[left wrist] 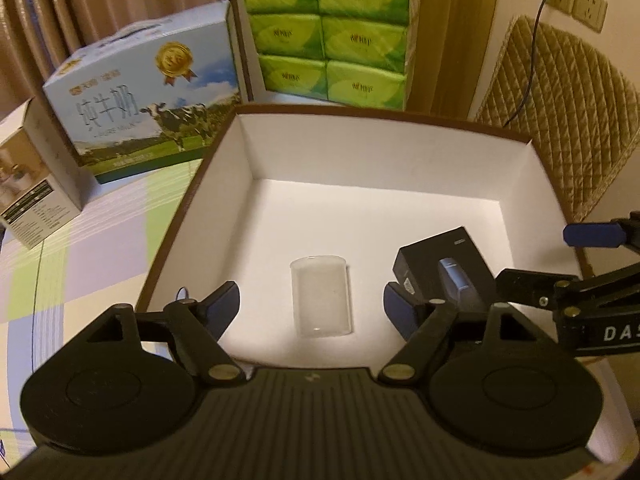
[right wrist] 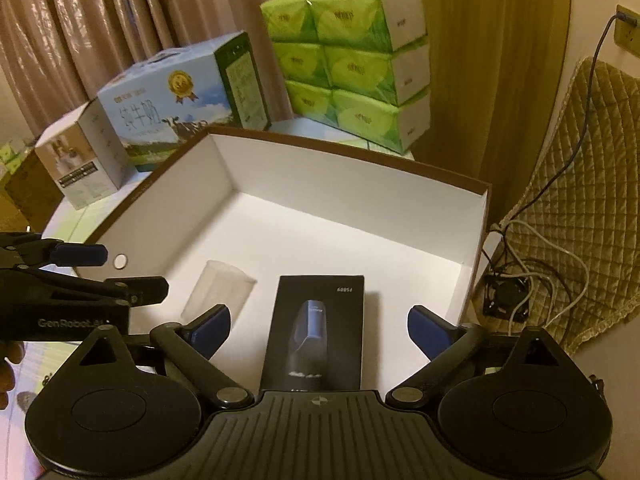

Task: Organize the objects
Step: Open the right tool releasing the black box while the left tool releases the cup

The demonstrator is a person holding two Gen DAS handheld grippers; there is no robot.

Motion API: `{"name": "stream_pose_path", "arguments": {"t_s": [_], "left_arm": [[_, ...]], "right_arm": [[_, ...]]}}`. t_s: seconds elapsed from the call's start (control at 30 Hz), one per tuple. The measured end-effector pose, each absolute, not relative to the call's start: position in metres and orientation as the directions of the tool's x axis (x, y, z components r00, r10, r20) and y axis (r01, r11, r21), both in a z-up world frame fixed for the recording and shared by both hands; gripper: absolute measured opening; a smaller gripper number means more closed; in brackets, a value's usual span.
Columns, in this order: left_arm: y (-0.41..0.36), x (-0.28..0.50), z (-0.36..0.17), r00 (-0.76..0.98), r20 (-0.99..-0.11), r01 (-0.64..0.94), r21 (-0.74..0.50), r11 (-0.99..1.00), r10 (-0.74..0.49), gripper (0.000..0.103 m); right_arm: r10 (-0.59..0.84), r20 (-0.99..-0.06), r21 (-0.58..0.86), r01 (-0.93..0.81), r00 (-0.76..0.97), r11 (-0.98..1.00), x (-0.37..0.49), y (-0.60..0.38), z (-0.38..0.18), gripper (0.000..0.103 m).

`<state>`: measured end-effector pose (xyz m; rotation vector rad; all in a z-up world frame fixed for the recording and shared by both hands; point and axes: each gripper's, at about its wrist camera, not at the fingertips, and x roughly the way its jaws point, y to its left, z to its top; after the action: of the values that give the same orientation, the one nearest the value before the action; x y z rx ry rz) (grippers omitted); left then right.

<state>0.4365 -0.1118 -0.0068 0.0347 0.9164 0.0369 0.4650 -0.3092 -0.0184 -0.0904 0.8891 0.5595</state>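
A large open box [left wrist: 400,156] with white inside and brown rim lies on the table. On its floor a clear plastic cup [left wrist: 322,295] lies on its side, with a black shaver box [left wrist: 444,270] to its right. My left gripper [left wrist: 312,306] stands open above the cup, fingers well apart and touching nothing. In the right wrist view my right gripper [right wrist: 319,332] is open over the black shaver box [right wrist: 318,332], which lies flat between the fingers without contact. The cup [right wrist: 218,296] is left of it. The left gripper's fingers [right wrist: 80,254] enter from the left.
Behind the open box stand a blue milk carton [left wrist: 148,92], a stack of green tissue packs [left wrist: 328,32] and a small white product box [left wrist: 32,176]. A quilted chair [left wrist: 568,120] and cables [right wrist: 532,248] are to the right. The tablecloth [left wrist: 100,240] is checked.
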Motion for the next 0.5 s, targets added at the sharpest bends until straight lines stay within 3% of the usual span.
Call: {"name": "stream_pose_path", "arguments": {"t_s": [0.5], "left_arm": [[-0.088,0.325,0.045,0.690,-0.721,-0.093,0.001,0.996,0.066,0.080]], "right_arm": [[0.482,-0.700,0.188,-0.515,0.527,0.837,0.387,-0.324,0.007,0.095]]}}
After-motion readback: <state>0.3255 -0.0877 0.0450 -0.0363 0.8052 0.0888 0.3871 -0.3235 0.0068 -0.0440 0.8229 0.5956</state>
